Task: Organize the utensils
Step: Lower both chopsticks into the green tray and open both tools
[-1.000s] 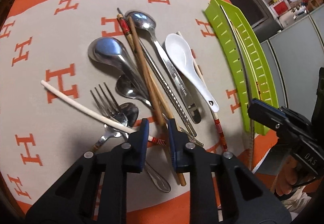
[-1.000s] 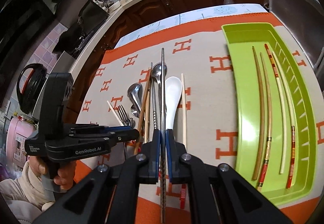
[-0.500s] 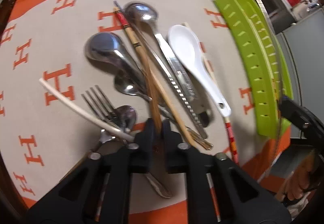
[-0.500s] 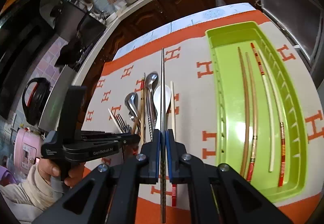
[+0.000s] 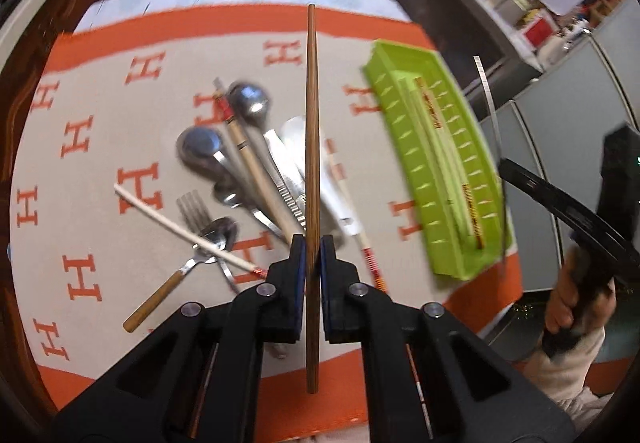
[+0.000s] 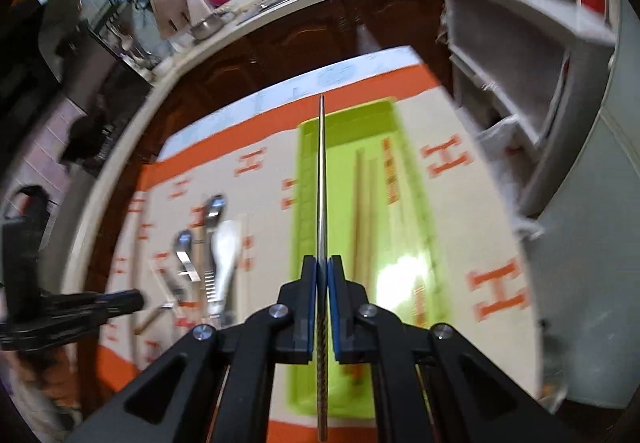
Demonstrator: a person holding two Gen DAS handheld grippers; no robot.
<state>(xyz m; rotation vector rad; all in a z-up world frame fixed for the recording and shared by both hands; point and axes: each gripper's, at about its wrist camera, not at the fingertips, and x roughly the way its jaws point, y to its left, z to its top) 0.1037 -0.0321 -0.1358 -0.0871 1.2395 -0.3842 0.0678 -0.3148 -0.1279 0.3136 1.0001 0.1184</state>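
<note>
My left gripper (image 5: 313,243) is shut on a brown wooden chopstick (image 5: 312,131), held lengthwise above a pile of spoons (image 5: 248,103), a fork (image 5: 192,211) and more chopsticks on the orange-and-beige mat (image 5: 100,163). My right gripper (image 6: 322,263) is shut on a metal chopstick (image 6: 321,179), held over the left part of the green tray (image 6: 340,131). Several chopsticks (image 6: 362,203) lie inside the tray. In the left wrist view the tray (image 5: 404,147) sits to the right, with the right gripper's metal chopstick (image 5: 490,103) above it.
A white chopstick (image 5: 180,231) lies across the fork. A person's hand (image 5: 576,299) holds the right gripper's handle beyond the mat's right edge. The left gripper (image 6: 80,307) shows at the left of the right wrist view. Dark cabinets and a white counter edge the table.
My left gripper shut on the brown chopstick and lifted it off the pile. My right gripper carried the metal chopstick rightward, from over the pile to over the green tray.
</note>
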